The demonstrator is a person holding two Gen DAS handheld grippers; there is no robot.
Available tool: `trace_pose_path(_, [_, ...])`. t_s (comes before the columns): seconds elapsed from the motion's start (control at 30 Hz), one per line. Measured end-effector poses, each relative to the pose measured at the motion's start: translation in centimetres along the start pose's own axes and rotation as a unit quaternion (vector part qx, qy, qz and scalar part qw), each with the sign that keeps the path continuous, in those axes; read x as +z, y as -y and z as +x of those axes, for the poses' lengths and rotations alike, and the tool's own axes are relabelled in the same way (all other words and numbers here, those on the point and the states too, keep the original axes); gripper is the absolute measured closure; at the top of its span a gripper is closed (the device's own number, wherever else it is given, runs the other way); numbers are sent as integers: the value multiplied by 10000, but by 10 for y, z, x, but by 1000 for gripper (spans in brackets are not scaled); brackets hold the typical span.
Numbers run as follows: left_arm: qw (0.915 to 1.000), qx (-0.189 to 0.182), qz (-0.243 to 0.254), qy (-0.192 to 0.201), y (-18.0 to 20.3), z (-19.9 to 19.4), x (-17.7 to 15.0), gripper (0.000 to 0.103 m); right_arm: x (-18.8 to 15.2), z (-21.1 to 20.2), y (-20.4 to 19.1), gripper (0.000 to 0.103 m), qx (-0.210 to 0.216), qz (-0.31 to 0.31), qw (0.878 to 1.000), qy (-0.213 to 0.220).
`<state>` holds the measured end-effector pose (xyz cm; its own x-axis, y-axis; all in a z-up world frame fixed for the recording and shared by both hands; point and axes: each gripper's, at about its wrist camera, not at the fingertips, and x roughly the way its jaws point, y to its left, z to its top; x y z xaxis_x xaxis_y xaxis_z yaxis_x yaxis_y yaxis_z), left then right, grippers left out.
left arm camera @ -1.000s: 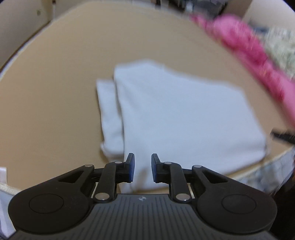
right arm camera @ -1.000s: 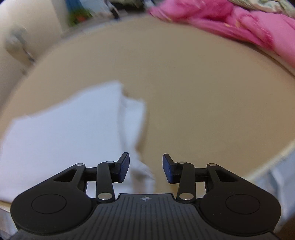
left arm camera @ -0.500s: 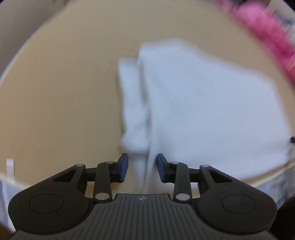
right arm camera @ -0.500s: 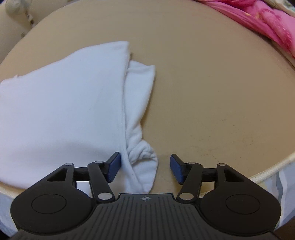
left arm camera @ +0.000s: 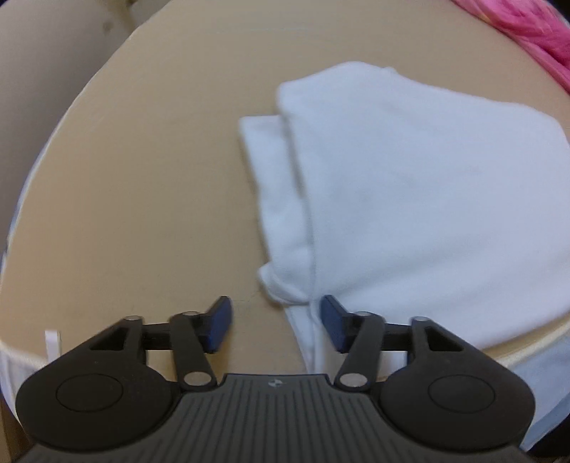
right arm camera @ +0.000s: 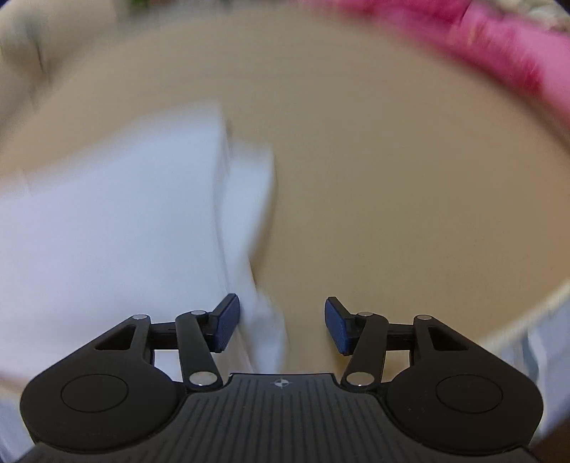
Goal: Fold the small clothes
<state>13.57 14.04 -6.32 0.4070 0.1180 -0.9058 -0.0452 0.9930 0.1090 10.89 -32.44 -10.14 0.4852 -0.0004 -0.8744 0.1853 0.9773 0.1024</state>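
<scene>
A white garment [left arm camera: 409, 199] lies partly folded on the tan table top [left arm camera: 142, 199], a narrower flap showing along its edge. My left gripper [left arm camera: 276, 322] hovers over the garment's near left corner; its jaws are opening, with the white hem lying between the blue pads [left arm camera: 217, 322] and touching neither. In the blurred right wrist view the same garment [right arm camera: 117, 228] fills the left side. My right gripper [right arm camera: 281, 326] is above its near right corner, jaws opening, with the cloth edge by the left pad [right arm camera: 228, 326] and not pinched.
Pink cloth [left arm camera: 527, 32] is heaped at the far right of the table, seen also as the pink cloth [right arm camera: 506, 60] in the right wrist view. The table's pale front edge [left arm camera: 527, 352] runs close under both grippers. Bare tan surface [right arm camera: 409, 199] lies right of the garment.
Both grippers have spread their jaws wider and dropped toward the garment's near corners. The garment looms larger in the left wrist view; the right wrist view has gone blurred.
</scene>
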Motion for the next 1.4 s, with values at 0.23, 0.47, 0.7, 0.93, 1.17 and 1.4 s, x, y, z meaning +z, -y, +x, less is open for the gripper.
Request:
trace_pose_path(0.23, [9776,158,-1141,1762,-58,-88,0,39,-8,-74,5,49,357,638,9829,1688])
trace_pose_path(0.47, [9740,567,-1251,1801,-93,-126,-24,24,-36,-99,-54,49,784,-242,9730,2155])
trace_pose_path(0.7, [9741,568,-1350,1723,-100,-110,-39,24,-60,-97,-121,49,1405,-850,9616,2198])
trace_pose_path(0.93, [9757,366,-1448,1602,-111,-100,-52,24,-90,-109,-178,49,1415,-1735,9505,2153])
trace_pose_path(1.17, [9758,156,-1681,1387,-119,-91,-51,24,-98,-132,-215,60,1464,-2144,9398,2223])
trace_pose_path(1.4, [9685,90,-2110,1319,-129,-92,-53,24,-116,-123,-259,72,1765,-2355,9326,2089])
